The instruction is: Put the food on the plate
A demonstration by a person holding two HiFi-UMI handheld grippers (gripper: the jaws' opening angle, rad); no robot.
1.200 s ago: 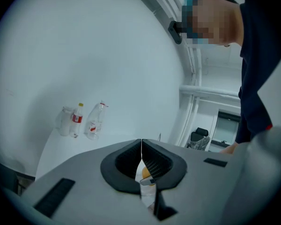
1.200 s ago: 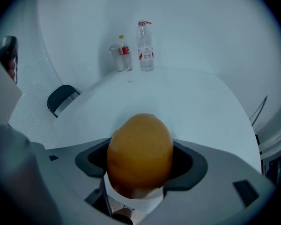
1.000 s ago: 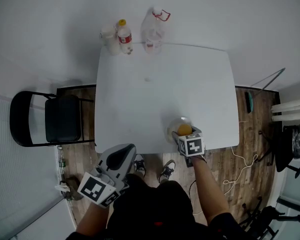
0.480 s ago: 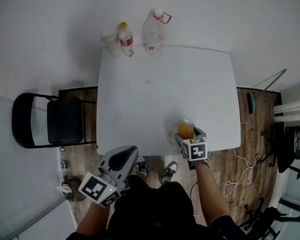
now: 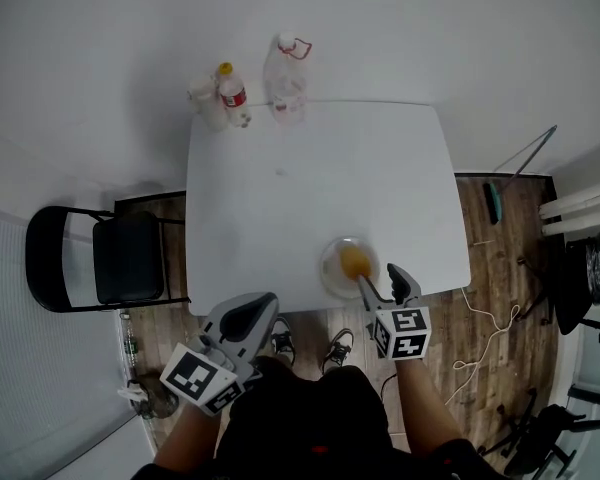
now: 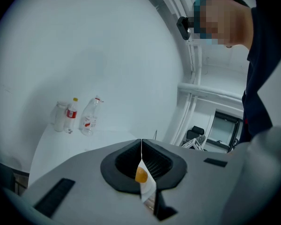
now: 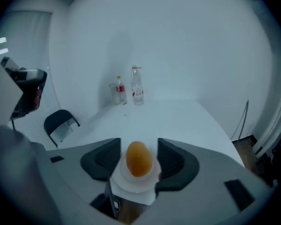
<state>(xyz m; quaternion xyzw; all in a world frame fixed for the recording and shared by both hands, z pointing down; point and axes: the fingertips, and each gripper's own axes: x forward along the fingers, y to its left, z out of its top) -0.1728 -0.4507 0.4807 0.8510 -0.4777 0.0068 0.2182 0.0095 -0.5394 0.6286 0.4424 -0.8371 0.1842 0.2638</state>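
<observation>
An orange, egg-shaped piece of food (image 5: 355, 261) lies on a clear round plate (image 5: 332, 273) near the front edge of the white table (image 5: 310, 178). My right gripper (image 5: 383, 283) hovers just behind the plate, open. Its jaws have just been closing a little, with nothing between them. In the right gripper view the food (image 7: 139, 159) and plate (image 7: 131, 183) show past the parted right gripper (image 7: 139, 149), untouched. My left gripper (image 5: 255, 306) is shut and empty, held off the table's front edge at the left. In the left gripper view, the left gripper (image 6: 141, 146) has its jaws meeting.
At the table's far left corner stand a small bottle with a yellow cap (image 5: 231, 92), a pale cup (image 5: 206, 102) and a larger clear bottle (image 5: 285, 76). A black folding chair (image 5: 120, 258) stands left of the table. Cables lie on the wooden floor (image 5: 490, 338) at right.
My right gripper has drawn back and up from the plate, leaving the food on it. The left gripper has hardly shifted.
</observation>
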